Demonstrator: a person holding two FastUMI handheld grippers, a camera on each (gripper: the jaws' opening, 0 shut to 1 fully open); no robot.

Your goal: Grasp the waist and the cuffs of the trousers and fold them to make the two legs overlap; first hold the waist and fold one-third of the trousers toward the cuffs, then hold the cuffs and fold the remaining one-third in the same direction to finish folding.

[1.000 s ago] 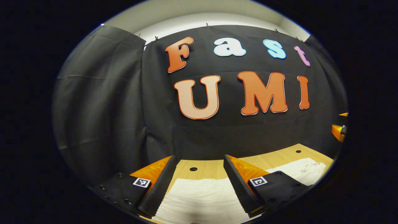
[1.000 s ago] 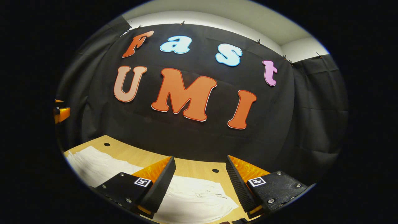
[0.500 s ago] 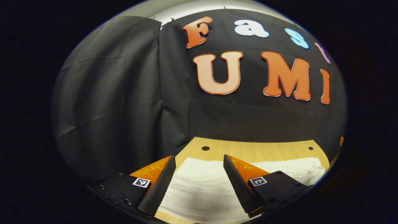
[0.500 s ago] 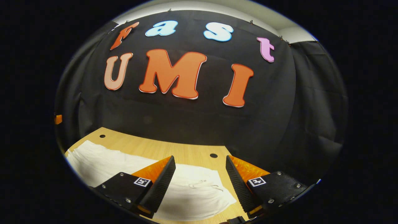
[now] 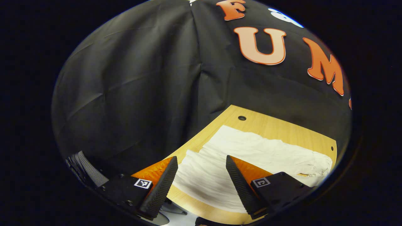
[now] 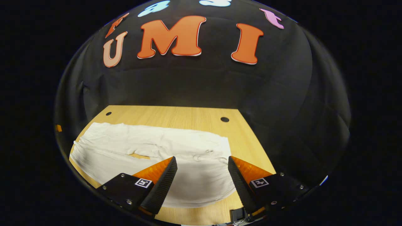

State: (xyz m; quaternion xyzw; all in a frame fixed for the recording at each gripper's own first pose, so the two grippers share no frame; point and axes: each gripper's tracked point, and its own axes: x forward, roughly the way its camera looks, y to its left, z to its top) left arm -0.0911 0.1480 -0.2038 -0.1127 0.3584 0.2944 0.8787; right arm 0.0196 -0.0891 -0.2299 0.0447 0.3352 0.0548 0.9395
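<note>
- The wooden table [image 6: 176,116] carries the white trousers [image 6: 150,147], laid flat along it and covering most of its width; a bare strip of wood runs between the trousers and the two holes near the table's far edge.
- In the right gripper view, the drawstring end of the trousers, the waist by my reading, lies towards the table's right side; the legs run off to the left.
- The left gripper [image 5: 199,180] hangs above the trousers' opposite end, jaws wide, nothing between them.
- The right gripper [image 6: 202,180] hangs above the waist end, jaws likewise wide and empty.
- No fold looks started, to judge from how the trousers lie.
- Risk: a shallow pinch may catch only the top layer, so the cloth would slip free on lifting.
- Risk: the two grippers lifting unevenly could skew the fold, leaving the legs misaligned.
- Risk: the drawstring [image 6: 207,153] might snag a finger.
- No containers are present.
</note>
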